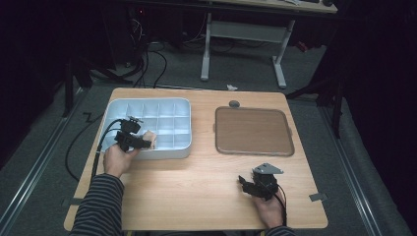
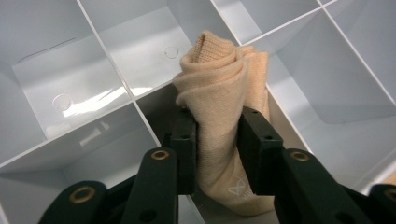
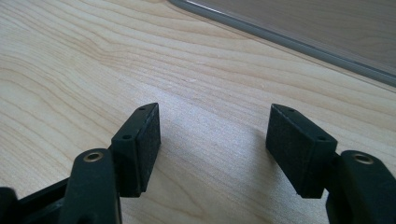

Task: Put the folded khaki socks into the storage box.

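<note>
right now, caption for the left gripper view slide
Left gripper clamps a rolled peach sock over a white divided organizer tray.

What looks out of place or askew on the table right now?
Nothing stands out. The left gripper holds a rolled sock over the divided bin, the right gripper is open above bare table, and the tray lies flat.

- The divided organiser tray (image 1: 183, 129) lies on the desk (image 1: 206, 182) at about 10 o'clock from the desk's middle.
- The flat tray (image 1: 253, 131) lies at 2 o'clock, well apart from the organiser.
- The rolled sock (image 2: 224, 93) stands in a compartment at the organiser's near edge, at 6 o'clock, between the left gripper's (image 1: 146, 143) jaws.
- The right gripper (image 1: 244, 182) sits over bare desk at 5 o'clock, before the flat tray.
</note>
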{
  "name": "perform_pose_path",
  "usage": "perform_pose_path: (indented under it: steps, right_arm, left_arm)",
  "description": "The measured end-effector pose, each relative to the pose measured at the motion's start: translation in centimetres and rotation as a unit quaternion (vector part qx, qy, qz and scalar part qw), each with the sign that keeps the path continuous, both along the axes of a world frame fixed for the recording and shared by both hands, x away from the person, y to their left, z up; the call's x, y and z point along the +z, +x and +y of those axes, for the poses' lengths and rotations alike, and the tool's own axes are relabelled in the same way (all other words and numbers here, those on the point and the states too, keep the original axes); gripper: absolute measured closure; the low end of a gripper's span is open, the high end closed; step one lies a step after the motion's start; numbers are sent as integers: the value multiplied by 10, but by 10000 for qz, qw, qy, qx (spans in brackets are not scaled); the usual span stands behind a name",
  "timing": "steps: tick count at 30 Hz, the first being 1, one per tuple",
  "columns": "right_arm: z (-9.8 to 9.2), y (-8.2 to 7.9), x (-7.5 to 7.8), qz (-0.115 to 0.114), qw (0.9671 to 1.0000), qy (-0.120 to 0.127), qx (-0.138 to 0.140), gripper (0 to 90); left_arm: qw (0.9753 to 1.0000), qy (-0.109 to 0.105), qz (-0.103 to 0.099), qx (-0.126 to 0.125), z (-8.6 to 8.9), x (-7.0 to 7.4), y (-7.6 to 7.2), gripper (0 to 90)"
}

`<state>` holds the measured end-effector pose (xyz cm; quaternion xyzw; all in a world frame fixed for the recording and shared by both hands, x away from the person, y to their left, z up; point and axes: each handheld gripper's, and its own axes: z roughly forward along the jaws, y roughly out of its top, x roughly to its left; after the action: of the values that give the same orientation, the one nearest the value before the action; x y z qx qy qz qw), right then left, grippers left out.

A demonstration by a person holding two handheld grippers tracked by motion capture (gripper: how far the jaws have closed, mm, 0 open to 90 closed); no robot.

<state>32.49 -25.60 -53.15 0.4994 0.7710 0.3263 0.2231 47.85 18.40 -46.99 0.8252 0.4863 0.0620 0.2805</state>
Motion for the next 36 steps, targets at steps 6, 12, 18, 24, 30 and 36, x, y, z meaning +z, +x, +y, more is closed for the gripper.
perform_pose_path:
  steps: [6, 12, 18, 24, 30, 36]
  right_arm:
    - [0, 0, 0, 1, 10000, 0, 0, 353]
    - [0, 0, 0, 0, 10000, 0, 0, 353]
    - [0, 0, 0, -2, 10000, 1, -2, 353]
    - [0, 0, 0, -1, 10000, -1, -2, 353]
    - [0, 0, 0, -3, 10000, -1, -1, 352]
    - [0, 0, 0, 0, 10000, 0, 1, 352]
  left_arm:
    - [9992, -225, -211, 241, 3, 7, -1, 580]
    - [9971, -347, -488, 468, 4, 12, -2, 683]
    - [9980, -138, -416, 458, 1, 7, 0, 805]
    - [9987, 116, -267, 407, -3, -1, 4, 832]
    - [9990, 57, -35, 437, -2, -4, 7, 831]
    - [9992, 2, -82, 392, -1, -2, 6, 752]
